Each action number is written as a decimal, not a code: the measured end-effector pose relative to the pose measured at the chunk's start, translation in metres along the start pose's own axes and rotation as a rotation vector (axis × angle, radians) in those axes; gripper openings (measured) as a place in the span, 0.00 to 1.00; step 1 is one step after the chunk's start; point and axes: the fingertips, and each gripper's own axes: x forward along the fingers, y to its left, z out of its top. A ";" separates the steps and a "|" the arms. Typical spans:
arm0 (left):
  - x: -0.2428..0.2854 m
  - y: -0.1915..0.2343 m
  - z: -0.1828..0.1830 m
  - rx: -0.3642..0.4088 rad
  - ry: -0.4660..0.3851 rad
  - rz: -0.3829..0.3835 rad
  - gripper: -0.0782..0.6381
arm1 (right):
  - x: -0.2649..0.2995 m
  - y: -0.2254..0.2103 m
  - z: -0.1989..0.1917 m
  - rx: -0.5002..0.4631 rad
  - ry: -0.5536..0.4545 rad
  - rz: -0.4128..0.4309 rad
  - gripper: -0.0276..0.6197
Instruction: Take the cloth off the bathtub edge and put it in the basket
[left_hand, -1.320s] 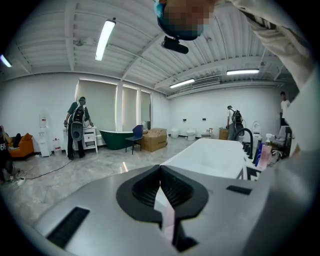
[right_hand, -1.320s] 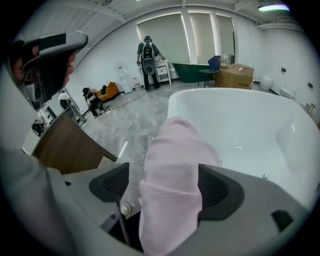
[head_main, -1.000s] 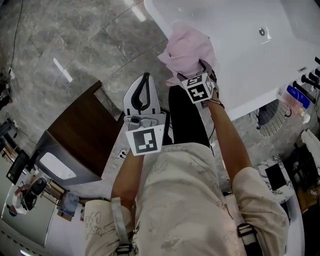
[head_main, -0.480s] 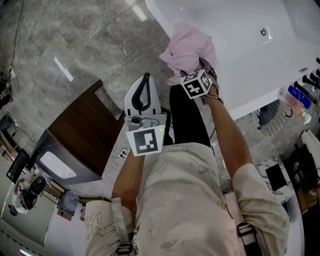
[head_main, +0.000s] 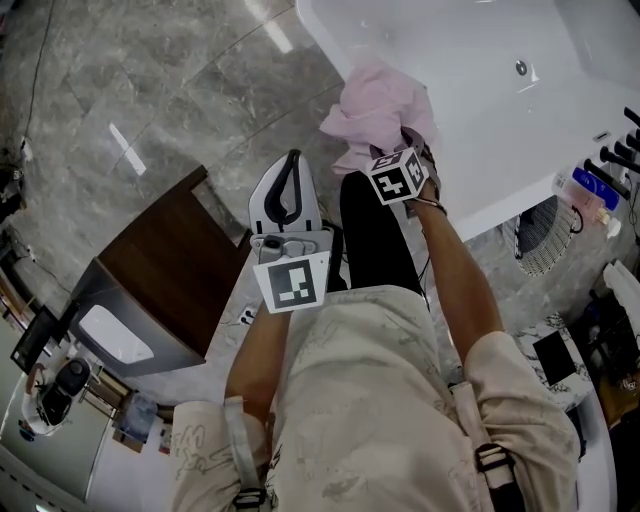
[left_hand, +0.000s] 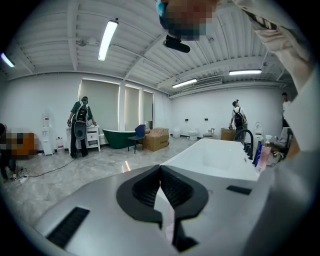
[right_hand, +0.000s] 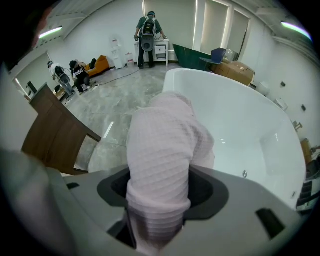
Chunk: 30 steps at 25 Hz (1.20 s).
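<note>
Right gripper view: right claw (right_hand: 159, 195) just closing, pinching cloth (right_hand: 161, 145) to lift off bathtub edge (right_hand: 225, 85); left claw (left_hand: 160, 172) closed, idle.

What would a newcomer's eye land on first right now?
The pink cloth bunched on the white bathtub rim, upper middle of the head view. The right gripper has just been closing its jaws, and the cloth fills the space between them. The left gripper hangs shut and empty over the grey floor.

Pink waffle-weave cloth (head_main: 378, 105) bunched, seemingly resting on white bathtub edge (head_main: 322, 38).
</note>
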 end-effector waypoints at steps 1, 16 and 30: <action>-0.003 0.001 0.001 -0.002 -0.004 -0.001 0.11 | -0.004 0.000 0.000 0.006 -0.001 -0.006 0.44; -0.072 0.006 0.024 0.008 -0.119 -0.040 0.11 | -0.061 0.020 -0.023 0.118 -0.065 -0.138 0.22; -0.171 0.009 0.032 -0.013 -0.221 -0.059 0.11 | -0.159 0.052 -0.064 0.278 -0.241 -0.259 0.22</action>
